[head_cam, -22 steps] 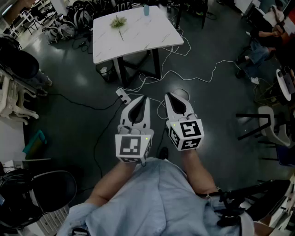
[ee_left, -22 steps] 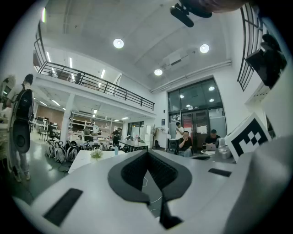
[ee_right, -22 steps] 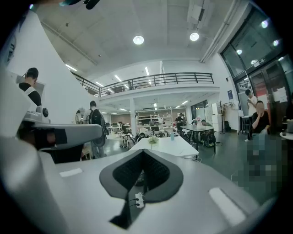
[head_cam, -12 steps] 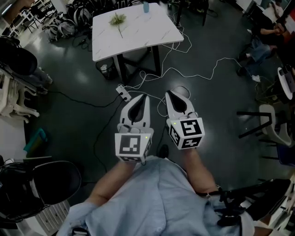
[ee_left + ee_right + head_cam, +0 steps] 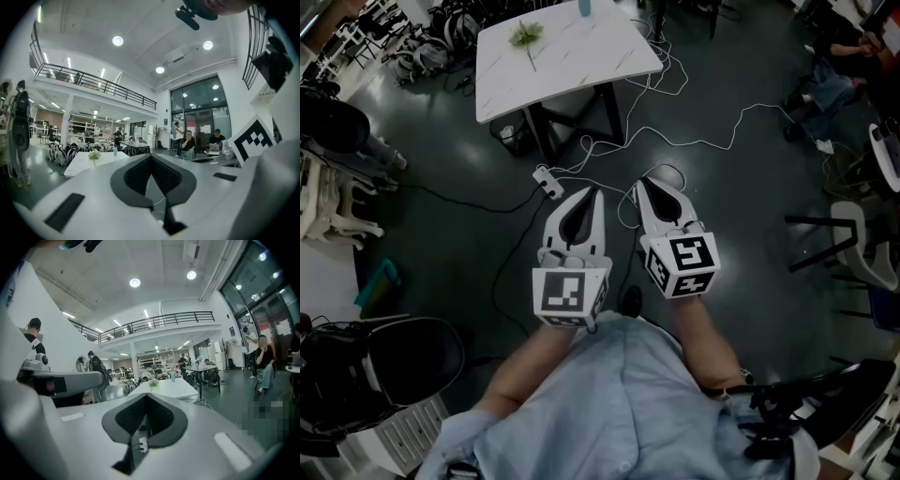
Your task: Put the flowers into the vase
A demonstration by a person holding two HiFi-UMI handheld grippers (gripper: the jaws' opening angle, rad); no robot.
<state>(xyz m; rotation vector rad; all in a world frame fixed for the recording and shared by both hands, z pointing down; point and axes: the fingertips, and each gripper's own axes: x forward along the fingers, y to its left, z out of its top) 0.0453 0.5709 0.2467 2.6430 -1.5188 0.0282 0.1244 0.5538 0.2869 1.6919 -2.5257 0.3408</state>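
staying shut and empty, left claw (image 5: pixel 594 193) and right claw (image 5: pixel 643 184) hover; the table (image 5: pixel 581 58) has shifted upward.

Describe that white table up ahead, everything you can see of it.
The table has a white, marble-looking square top with faint veins, on dark legs, and stands on the dark floor. A green flower sprig lies on its left part, and a small blue container stands at its far edge. White cables trail on the floor beside it.

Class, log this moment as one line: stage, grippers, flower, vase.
stage: pre-grasp, table ahead | left gripper: shut, empty | right gripper: shut, empty | flower: lying on table | vase: at table's far edge
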